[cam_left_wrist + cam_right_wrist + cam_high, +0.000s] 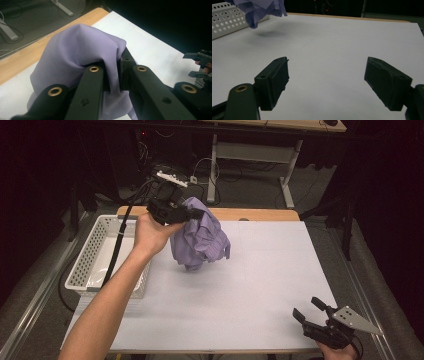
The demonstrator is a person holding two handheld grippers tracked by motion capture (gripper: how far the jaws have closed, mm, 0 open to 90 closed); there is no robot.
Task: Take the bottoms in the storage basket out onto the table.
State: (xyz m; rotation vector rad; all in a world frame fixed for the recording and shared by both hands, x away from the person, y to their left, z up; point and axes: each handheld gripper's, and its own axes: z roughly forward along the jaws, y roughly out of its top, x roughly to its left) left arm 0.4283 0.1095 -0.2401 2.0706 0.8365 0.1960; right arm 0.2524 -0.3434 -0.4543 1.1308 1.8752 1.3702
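place: lab / test room, not a home
work surface: white table (260, 270) w/ wood edge, centre of frame
behind: desk frame (250, 155) on metal legs, top centre
floor: grey, loose cables (220, 170) + electronics w/ red lights, upper left
surround: dark walls both sides

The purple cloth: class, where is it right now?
In the high view the purple cloth hangs bunched from the left gripper, above the white table, just right of the white basket.
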